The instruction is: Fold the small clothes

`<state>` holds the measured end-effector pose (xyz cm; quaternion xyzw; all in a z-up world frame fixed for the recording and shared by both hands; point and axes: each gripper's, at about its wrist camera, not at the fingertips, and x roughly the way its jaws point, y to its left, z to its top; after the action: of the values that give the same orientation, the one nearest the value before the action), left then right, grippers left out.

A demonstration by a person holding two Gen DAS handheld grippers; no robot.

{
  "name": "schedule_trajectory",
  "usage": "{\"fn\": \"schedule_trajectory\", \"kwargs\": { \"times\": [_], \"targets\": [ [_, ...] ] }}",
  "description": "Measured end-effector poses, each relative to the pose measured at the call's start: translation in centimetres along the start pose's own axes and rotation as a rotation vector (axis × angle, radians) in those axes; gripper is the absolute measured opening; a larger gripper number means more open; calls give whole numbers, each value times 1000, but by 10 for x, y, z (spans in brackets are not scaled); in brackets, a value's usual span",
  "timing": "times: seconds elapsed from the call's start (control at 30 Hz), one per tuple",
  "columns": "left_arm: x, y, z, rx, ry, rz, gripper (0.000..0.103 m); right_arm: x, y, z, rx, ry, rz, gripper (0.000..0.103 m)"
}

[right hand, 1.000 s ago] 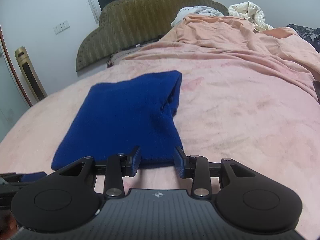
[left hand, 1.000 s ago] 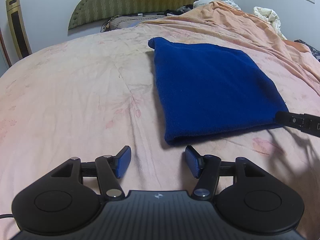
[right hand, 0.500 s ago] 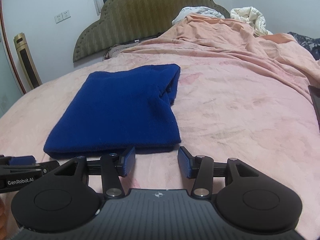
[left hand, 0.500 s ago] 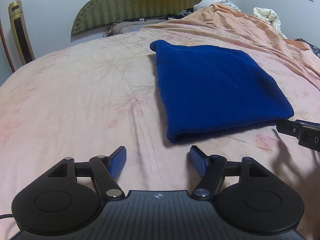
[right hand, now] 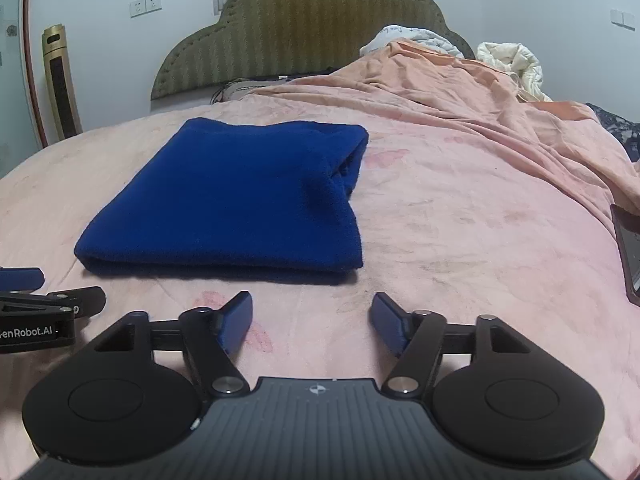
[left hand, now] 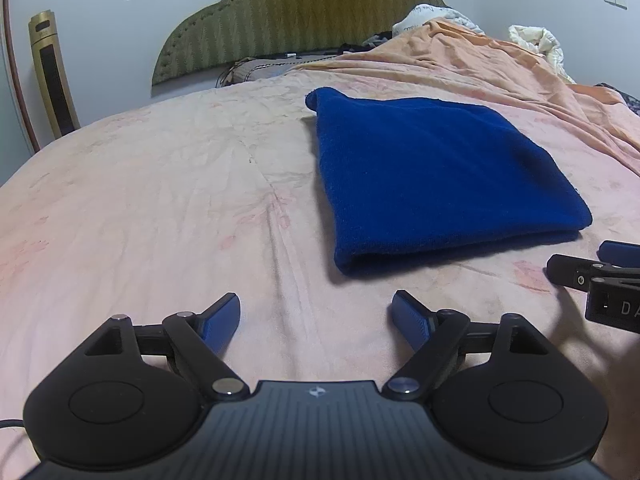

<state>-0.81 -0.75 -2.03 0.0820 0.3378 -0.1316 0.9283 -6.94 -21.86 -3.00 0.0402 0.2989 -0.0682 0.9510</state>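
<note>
On the bed [left hand: 140, 200], a folded blue cloth [left hand: 432, 176] is laid flat on the pink sheet, its thick folded edge nearest. Near of it, the left hand-held gripper [left hand: 316, 312] is held over bare sheet, jaws wide and opening, nothing between them. The right hand-held gripper [right hand: 312, 316] is seen just near of the cloth's right corner, jaws also opening, empty, not touching the cloth. An orange blanket [right hand: 460, 92] is bunched far right; a green headboard [left hand: 296, 12] is seen at the far end.
</note>
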Motion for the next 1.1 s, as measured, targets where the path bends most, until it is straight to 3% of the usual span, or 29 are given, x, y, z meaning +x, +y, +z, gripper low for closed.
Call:
{"fn": "schedule_trajectory", "kwargs": {
  "times": [0.43,0.87,1.1],
  "targets": [
    [2,3,-2,-22,-5,10,91,0,-1,-2,-2,3,21,83],
    [3,5,-3,-37,-3,11,94,0,4,-2,-8,20,23,103],
    [5,7,-3,-51,6,13,99,2,8,-2,-28,43,6,103]
  ]
}}
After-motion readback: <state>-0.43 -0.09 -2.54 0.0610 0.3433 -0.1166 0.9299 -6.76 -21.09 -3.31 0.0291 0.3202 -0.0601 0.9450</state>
